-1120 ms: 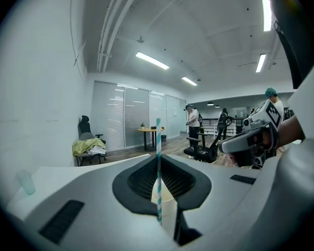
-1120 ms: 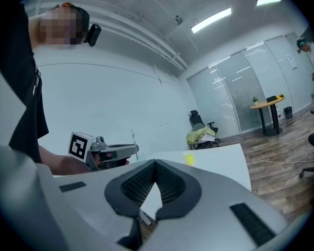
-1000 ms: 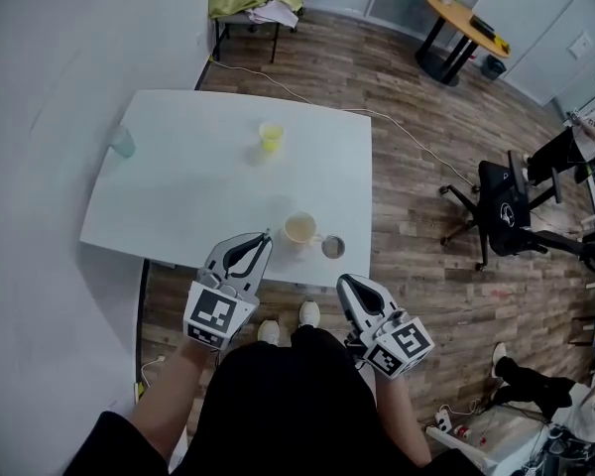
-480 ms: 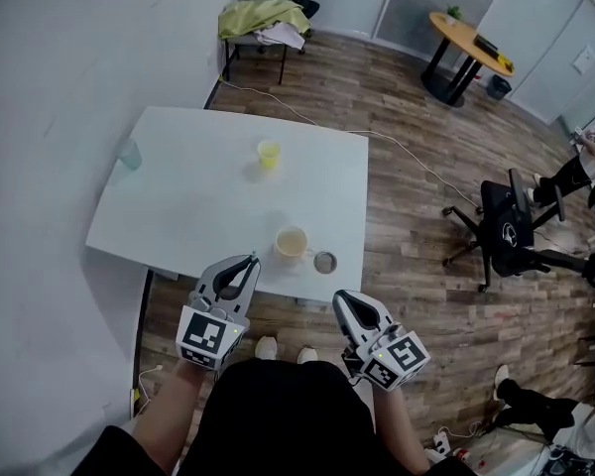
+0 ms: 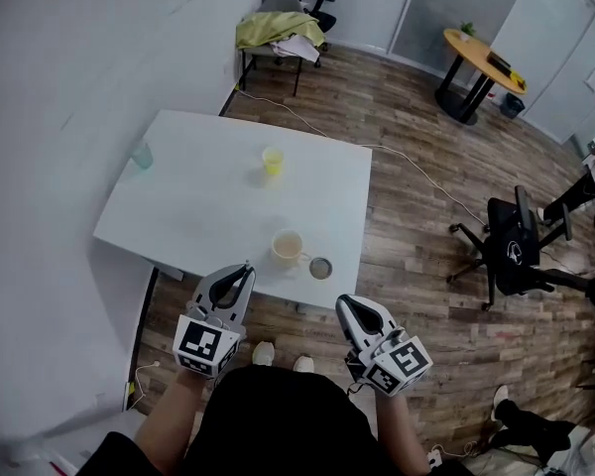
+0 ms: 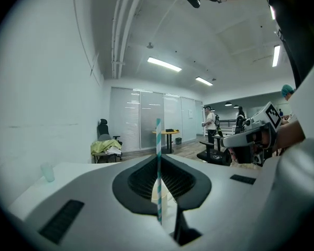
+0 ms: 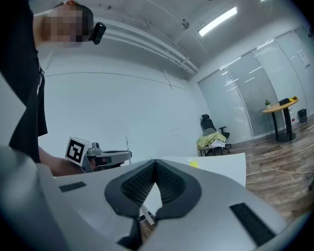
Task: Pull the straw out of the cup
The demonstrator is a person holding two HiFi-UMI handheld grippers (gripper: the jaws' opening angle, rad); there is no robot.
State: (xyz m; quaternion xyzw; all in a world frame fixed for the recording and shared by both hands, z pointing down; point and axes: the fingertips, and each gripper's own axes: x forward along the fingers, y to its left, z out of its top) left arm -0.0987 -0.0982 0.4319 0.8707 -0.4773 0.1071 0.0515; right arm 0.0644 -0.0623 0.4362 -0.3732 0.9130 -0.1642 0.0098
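My left tongs [image 5: 243, 269] are closed almost fully on the straw [image 6: 158, 140], a thin teal-and-white striped one that stands upright between the pads, its top rising well above the tips. It is clear of the cup [image 5: 287, 247], which sits on the white table [image 5: 198, 206] near the front edge, just ahead of and to the right of those tongs. A small round thing [image 5: 320, 267] lies just beside the cup, and a yellow cup [image 5: 272, 161] stands farther back. My right tongs [image 5: 345, 303] hang off the table's front edge, tips together, gripping nothing.
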